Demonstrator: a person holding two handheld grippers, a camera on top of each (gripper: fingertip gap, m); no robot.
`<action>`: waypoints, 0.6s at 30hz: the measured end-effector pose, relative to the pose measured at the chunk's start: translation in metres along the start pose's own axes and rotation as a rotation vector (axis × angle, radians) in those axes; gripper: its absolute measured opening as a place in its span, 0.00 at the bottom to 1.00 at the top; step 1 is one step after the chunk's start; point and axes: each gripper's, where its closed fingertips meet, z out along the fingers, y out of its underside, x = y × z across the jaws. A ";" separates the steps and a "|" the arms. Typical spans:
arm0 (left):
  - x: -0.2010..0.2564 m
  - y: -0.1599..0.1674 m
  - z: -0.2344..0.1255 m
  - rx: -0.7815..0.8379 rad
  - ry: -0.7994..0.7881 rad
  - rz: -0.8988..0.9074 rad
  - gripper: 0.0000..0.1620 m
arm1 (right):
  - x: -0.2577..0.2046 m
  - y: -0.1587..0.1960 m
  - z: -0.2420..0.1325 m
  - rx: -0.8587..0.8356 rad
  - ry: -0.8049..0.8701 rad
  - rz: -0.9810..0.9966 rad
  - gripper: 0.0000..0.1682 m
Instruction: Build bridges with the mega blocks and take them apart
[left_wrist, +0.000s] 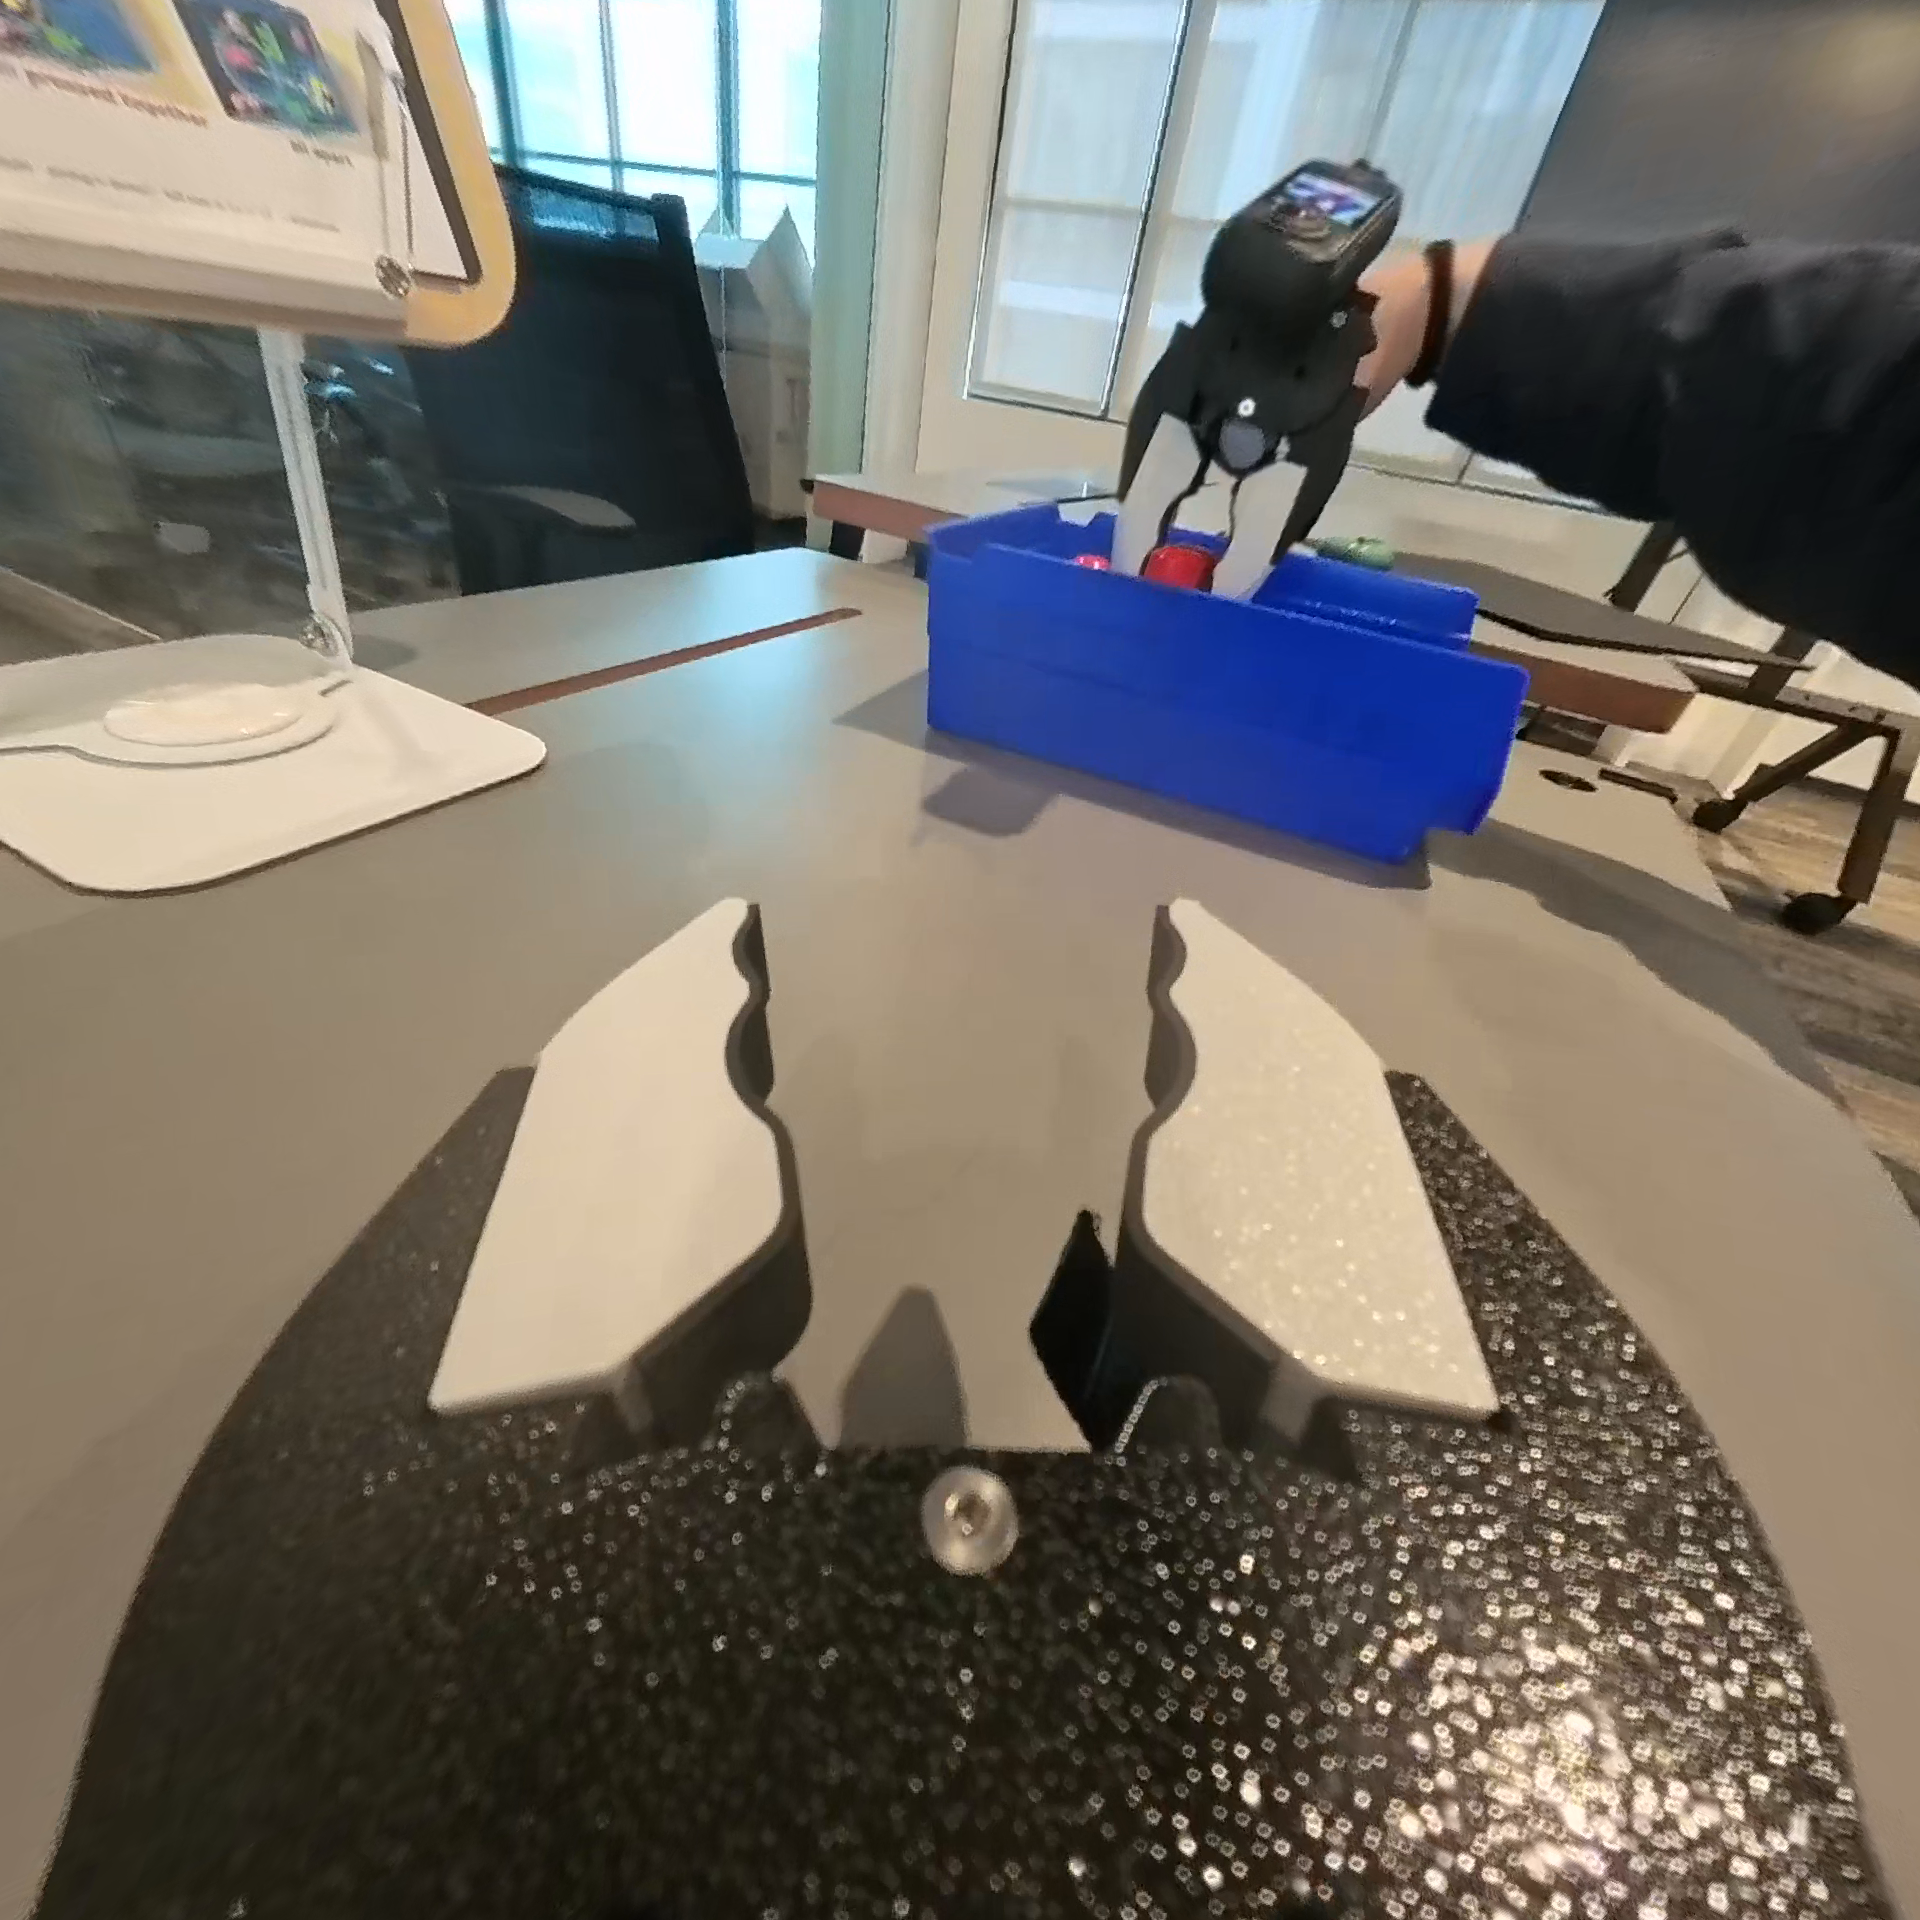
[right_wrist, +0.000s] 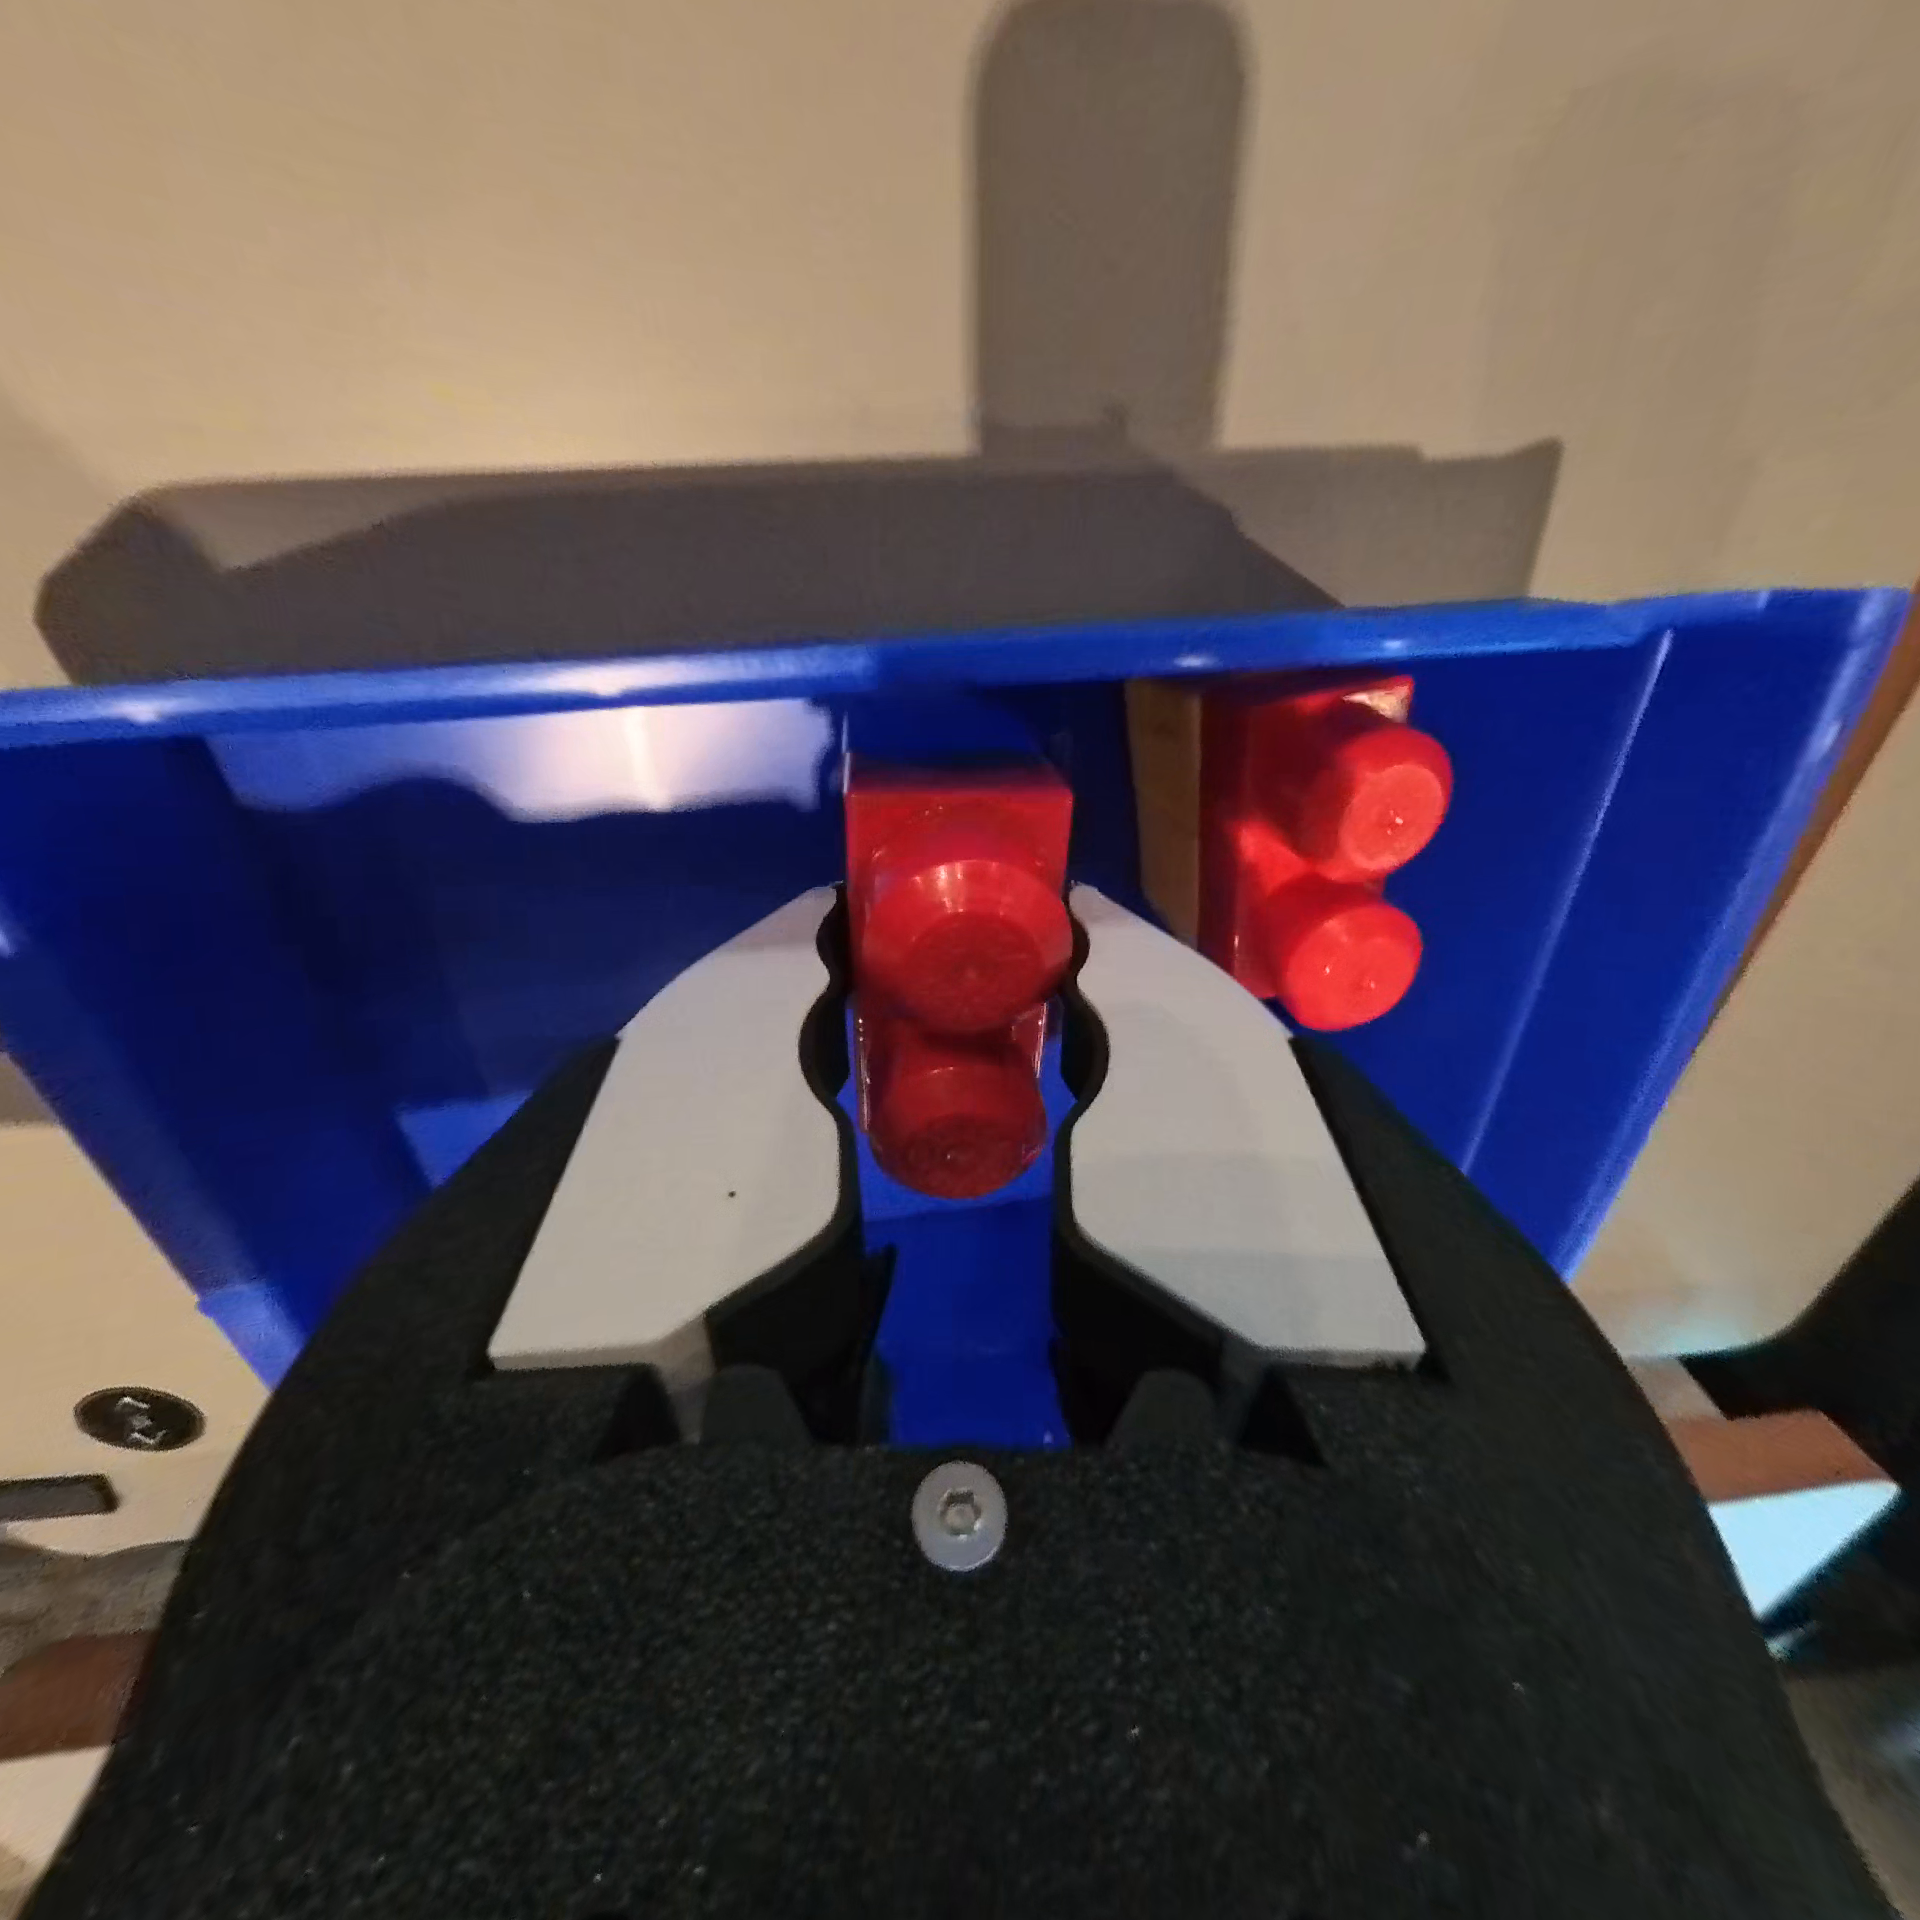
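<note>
Red plastic is clamped in the right claw (right_wrist: 961, 997): a two-stud mega block (right_wrist: 951, 914) is held between the white fingers, studs facing the camera, inside the blue bin (right_wrist: 416, 831). A second red block (right_wrist: 1320, 862) is seen just beside it on the right, against the bin's far wall. The left claw (left_wrist: 956, 914) is held spread wide with nothing between its fingers, above the grey bench (left_wrist: 727, 790), well apart from the bin.
</note>
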 end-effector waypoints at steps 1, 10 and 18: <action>0.001 0.000 0.001 -0.001 0.000 0.001 0.43 | 0.001 -0.001 0.003 0.001 -0.005 -0.009 0.22; 0.003 0.003 0.003 -0.012 0.010 -0.002 0.42 | 0.005 -0.003 0.020 -0.008 -0.036 -0.049 0.22; 0.005 0.005 0.006 -0.034 0.023 -0.003 0.41 | 0.005 -0.003 0.024 0.014 -0.038 -0.077 0.22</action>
